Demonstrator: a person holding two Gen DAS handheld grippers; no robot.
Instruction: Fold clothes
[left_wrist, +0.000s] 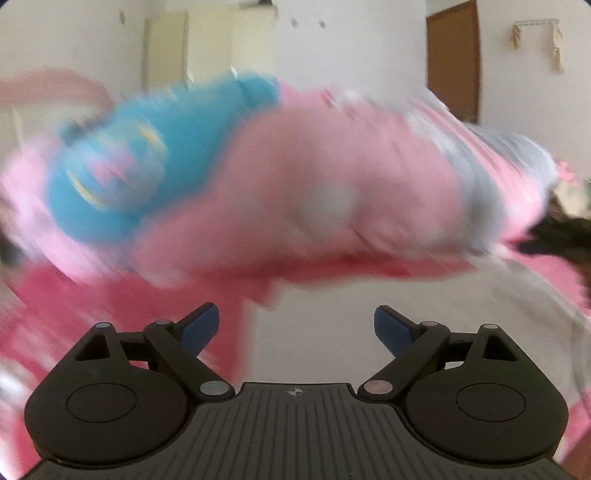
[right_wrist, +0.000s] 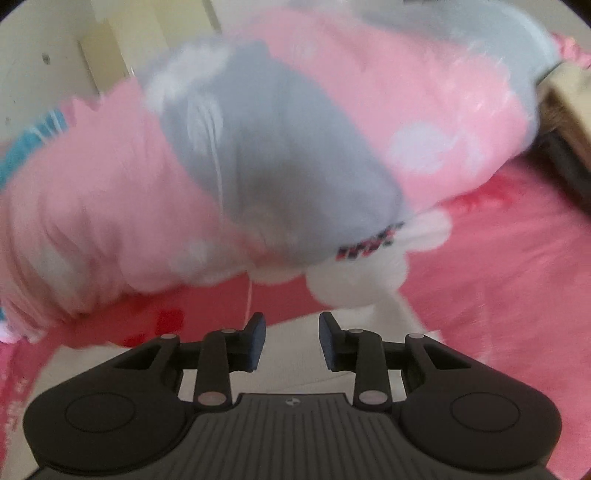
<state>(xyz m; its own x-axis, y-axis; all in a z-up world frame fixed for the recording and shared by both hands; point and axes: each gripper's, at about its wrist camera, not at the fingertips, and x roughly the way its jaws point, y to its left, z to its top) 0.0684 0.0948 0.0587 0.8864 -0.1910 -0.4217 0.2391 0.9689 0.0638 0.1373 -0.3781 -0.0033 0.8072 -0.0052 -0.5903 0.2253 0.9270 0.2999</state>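
A blurred heap of clothes fills both views: a pale pink garment (left_wrist: 314, 173), a blue printed one (left_wrist: 110, 177) at its left, and a grey one (right_wrist: 280, 158) draped over the pink (right_wrist: 424, 110). A white garment (right_wrist: 354, 280) hangs off the heap's near edge. A flat whitish cloth (left_wrist: 406, 314) lies on the bright pink bedspread (right_wrist: 498, 277) just under both grippers. My left gripper (left_wrist: 296, 314) stands wide open, short of the heap, with nothing between its fingers. My right gripper (right_wrist: 291, 321) has a narrower gap and also holds nothing.
Behind the heap are a white wall, a brown door (left_wrist: 452, 59) and a cream wardrobe (left_wrist: 166, 48). A dark object (left_wrist: 561, 236) sits at the bed's right side, and a tan box-like thing (right_wrist: 569, 85) stands at the far right.
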